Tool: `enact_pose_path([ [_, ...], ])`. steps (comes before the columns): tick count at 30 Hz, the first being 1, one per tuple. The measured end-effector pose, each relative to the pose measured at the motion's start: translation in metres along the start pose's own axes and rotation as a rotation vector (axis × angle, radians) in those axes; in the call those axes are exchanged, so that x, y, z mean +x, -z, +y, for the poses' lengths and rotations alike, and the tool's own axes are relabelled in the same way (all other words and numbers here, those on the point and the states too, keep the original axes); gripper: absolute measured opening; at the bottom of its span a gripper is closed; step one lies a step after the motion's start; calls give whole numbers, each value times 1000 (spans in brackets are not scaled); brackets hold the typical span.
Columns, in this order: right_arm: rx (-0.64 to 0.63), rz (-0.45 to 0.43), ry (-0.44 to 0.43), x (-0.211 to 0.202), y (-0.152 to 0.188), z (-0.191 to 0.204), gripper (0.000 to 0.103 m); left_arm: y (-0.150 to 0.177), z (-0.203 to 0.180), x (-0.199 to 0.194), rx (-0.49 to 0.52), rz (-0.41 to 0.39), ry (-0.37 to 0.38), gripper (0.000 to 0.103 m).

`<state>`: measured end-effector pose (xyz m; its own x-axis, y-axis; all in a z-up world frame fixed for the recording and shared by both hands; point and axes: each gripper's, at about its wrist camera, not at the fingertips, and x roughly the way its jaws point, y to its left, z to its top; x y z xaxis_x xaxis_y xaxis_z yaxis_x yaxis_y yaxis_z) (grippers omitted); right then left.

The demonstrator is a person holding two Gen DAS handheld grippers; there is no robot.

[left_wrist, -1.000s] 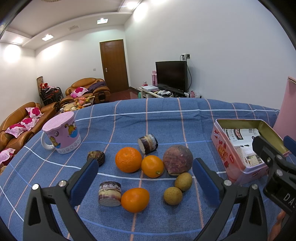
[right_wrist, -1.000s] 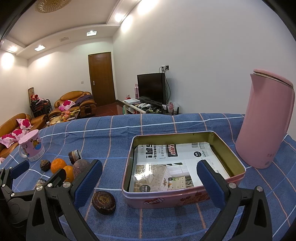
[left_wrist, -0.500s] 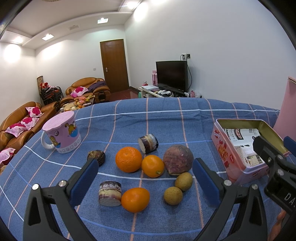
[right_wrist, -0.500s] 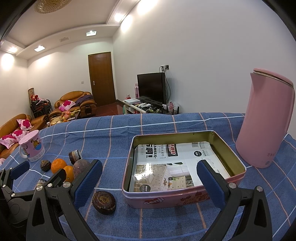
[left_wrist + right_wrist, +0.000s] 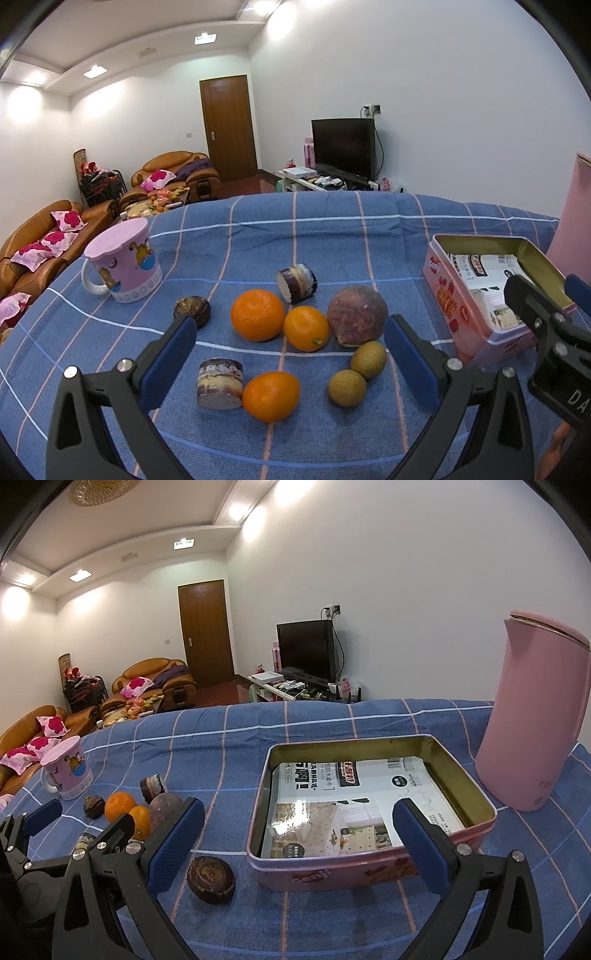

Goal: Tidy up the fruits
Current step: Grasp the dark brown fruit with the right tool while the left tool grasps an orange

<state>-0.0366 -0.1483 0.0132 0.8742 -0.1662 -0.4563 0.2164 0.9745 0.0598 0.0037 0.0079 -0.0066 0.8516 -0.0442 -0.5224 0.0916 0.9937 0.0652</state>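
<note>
Both grippers, left (image 5: 290, 350) and right (image 5: 297, 836), hover released; tin (image 5: 369, 873) rim unobstructed.

1. A pink cartoon mug (image 5: 123, 269) stands far off to the left of my left hand-held gripper (image 5: 290, 363).
2. A tall pink kettle (image 5: 535, 716) rises ahead and to the right of my right hand-held gripper (image 5: 297, 843).
3. Beyond both: a dark television (image 5: 304, 648), a brown door (image 5: 229, 127), orange sofas (image 5: 37, 240).
</note>
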Motion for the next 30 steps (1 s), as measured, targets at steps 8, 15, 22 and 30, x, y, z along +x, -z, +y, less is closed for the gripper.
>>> enact_pose_path([
  [8,19,25,-28,2,-2,-6,102,-4,12,5,48,20,-23,103],
  [15,47,70,-144,-2,-2,-11,88,-12,70,9,-66,32,-76,103],
  [22,36,294,-346,23,17,12,58,-10,86,17,-71,113,37,101],
  [30,53,400,-371,42,32,19,58,-2,60,11,34,200,300,80],
])
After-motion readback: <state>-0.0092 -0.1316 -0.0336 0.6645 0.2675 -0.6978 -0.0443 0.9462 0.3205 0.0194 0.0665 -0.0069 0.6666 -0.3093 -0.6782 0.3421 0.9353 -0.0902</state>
